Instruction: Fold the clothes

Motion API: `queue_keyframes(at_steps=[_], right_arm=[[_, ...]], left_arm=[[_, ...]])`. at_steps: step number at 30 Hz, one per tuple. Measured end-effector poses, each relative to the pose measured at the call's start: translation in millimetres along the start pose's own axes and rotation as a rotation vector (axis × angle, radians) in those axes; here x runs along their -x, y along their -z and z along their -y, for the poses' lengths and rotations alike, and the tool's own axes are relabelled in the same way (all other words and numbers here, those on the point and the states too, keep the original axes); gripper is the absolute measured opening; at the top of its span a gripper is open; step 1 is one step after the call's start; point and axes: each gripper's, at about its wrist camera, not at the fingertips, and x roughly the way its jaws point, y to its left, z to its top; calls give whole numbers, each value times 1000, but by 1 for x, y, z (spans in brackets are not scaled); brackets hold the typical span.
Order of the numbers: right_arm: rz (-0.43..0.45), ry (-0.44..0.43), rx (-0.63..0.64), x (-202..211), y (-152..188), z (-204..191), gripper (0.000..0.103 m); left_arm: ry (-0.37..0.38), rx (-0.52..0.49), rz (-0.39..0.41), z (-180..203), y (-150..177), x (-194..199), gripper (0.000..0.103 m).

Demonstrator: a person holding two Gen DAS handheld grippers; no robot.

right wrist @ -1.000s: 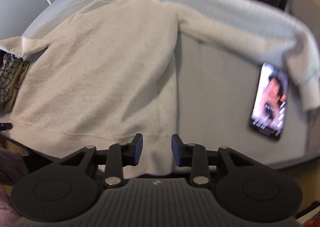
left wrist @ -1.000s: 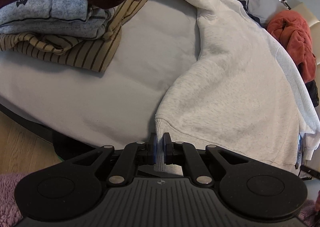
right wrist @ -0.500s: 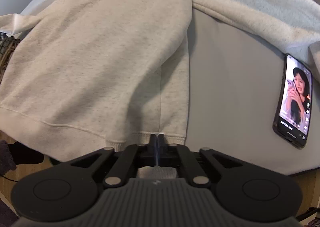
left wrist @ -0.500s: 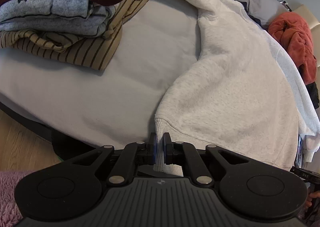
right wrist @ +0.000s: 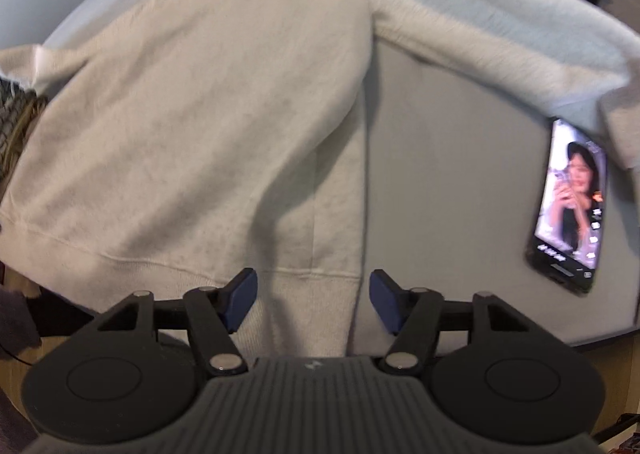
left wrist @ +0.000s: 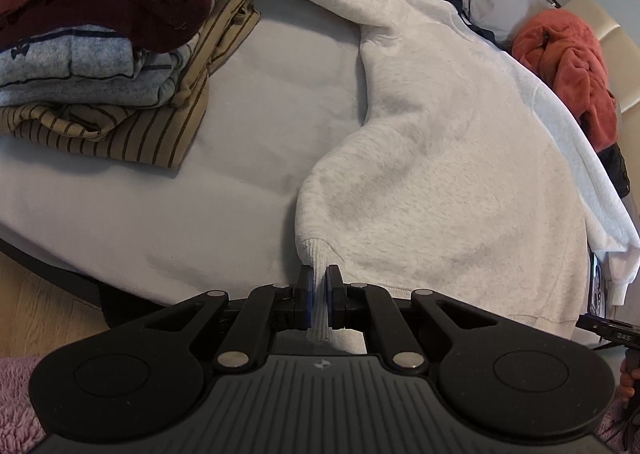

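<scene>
A pale cream sweatshirt [left wrist: 440, 158] lies spread on a grey bed [left wrist: 260, 102], its ribbed hem hanging over the near edge. My left gripper [left wrist: 319, 296] is shut on the hem's left corner, the rib pinched between its blue pads. In the right wrist view the same sweatshirt [right wrist: 200, 126] fills the left and middle. My right gripper [right wrist: 313, 300] is opening; its pads stand wide apart on either side of the hem's right corner [right wrist: 320, 294] without pressing on it.
A stack of folded clothes [left wrist: 100, 66] sits at the bed's left: striped tan, heathered blue, maroon on top. A rust-red garment [left wrist: 568, 66] lies far right. A lit phone [right wrist: 570, 206] rests on the sheet right of the sweatshirt. Wood floor [left wrist: 40, 306] shows below the bed edge.
The right gripper closed fully at the hem's right corner half a second ago, and now its jaws stand wide apart. The left gripper kept its grip without moving.
</scene>
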Motion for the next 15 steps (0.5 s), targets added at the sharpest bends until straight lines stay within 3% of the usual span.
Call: queue_keyframes(at_steps=[7, 8, 9, 12, 15], right_arm=[[-36, 37, 38, -22, -3, -5, 52], [-37, 46, 53, -24, -2, -7, 46], [-37, 47, 68, -24, -1, -8, 32], [-22, 41, 86, -16, 2, -9, 11], [32, 42, 21, 7, 2, 4, 9]], left_arm=[[-16, -7, -9, 1, 2, -6, 4], [-18, -9, -9, 2, 2, -6, 4], [-20, -9, -9, 2, 2, -7, 4], [-18, -4, -2, 2, 3, -5, 4], [-3, -5, 22, 3, 4, 2, 4]])
